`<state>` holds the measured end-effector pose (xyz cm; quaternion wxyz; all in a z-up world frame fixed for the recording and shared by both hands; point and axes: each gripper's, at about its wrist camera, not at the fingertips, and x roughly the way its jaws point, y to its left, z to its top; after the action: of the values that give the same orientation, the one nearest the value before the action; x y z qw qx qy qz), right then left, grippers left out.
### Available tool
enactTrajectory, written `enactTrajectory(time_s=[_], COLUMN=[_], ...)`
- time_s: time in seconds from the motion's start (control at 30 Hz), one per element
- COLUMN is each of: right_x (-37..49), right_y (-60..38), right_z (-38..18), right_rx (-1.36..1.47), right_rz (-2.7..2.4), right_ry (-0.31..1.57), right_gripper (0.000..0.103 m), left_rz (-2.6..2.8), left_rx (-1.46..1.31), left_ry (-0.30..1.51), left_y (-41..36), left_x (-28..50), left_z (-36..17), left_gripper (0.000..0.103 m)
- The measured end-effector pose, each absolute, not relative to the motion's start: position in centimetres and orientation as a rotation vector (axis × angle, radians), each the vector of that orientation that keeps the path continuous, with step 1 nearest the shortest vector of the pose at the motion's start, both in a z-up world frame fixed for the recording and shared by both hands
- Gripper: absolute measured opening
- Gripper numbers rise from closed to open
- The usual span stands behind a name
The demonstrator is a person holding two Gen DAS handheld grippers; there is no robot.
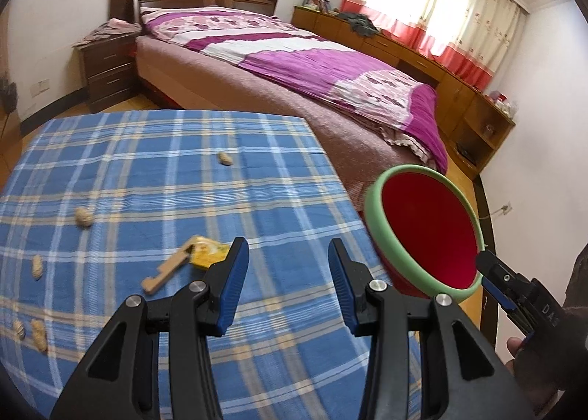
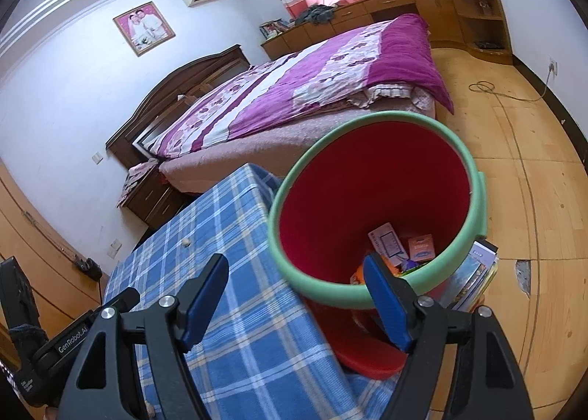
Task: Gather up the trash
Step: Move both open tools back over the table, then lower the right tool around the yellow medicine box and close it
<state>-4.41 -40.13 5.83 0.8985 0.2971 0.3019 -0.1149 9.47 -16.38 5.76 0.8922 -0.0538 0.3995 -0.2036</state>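
Peanut shells (image 1: 83, 217) and a yellow wrapper (image 1: 209, 252) lay scattered on the checked worktop (image 1: 154, 177). Left gripper (image 1: 286, 265) hung over them, jaws apart, empty. Best bet: drop onto the wrapper, pinch it flat, then carry right. Right gripper (image 2: 294, 295) sat by the bin (image 2: 474, 214), jaws wide, nothing held. Bin stood off the worktop's right edge, some cartons (image 2: 422, 247) already inside.

- I am seeing open tablecloth (image 1: 176, 177) lying between scattered peanuts (image 1: 83, 217).
- The bin (image 1: 422, 232) is standing at the table's right edge, blocking passage there.
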Motion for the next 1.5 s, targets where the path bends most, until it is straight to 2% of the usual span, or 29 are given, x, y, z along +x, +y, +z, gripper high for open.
enactTrajectory(time_s=[0.63,1.5], right_x=[-1.3,5.2], right_y=[-31.5,-23.0], right_z=[6.0,1.5], right_rx=[0.513,0.428], right_rz=[-0.12,-0.021], right_ry=[0.708,0.867], right_gripper=[0.079,0.079], left_rz=[-0.239,-0.094], left_rx=[-0.168,-0.244], left_ry=[0.825,0.876], left_y=[-7.3,-0.3], left_x=[9.4,11.5], left_z=[4.5,0.7], left_gripper=[0.045,0.045])
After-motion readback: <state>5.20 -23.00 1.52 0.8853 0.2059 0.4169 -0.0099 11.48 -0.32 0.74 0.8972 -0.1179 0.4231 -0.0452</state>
